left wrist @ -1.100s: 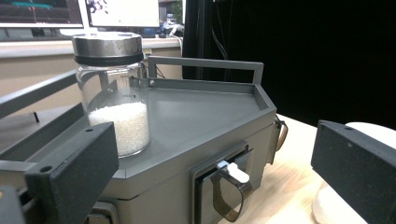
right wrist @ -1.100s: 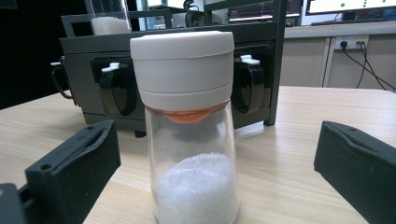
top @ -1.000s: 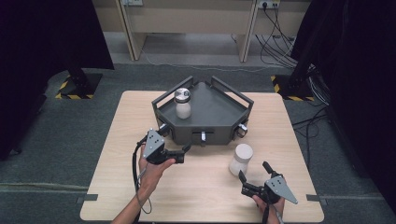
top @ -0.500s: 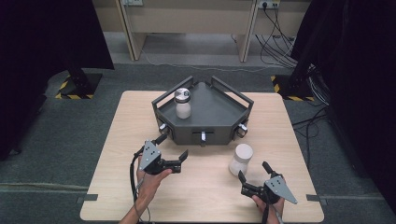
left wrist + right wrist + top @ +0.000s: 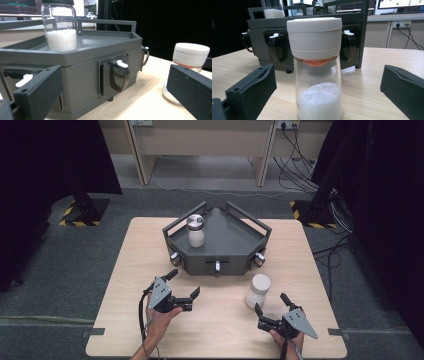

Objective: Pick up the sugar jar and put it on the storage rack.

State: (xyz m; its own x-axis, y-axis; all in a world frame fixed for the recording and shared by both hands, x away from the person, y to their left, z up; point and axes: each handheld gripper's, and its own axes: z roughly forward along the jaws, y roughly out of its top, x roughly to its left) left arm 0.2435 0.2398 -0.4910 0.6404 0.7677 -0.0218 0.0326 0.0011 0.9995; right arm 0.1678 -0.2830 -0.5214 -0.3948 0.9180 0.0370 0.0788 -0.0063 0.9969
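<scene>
Apparently approach step: right gripper [image 5: 270, 312] wide apart, empty, aimed at white-capped shaker [image 5: 257, 290] near table's [image 5: 125, 270] front-right; left gripper [image 5: 181, 286] agape, empty, near tray's [image 5: 227, 242] front edge. Next: advance, close around shaker.

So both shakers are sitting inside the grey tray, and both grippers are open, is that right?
Not quite. Only the metal-capped shaker sits in the grey tray; the white-capped shaker stands on the table in front of it, as the high view shows. The left gripper and right gripper are both open.
</scene>
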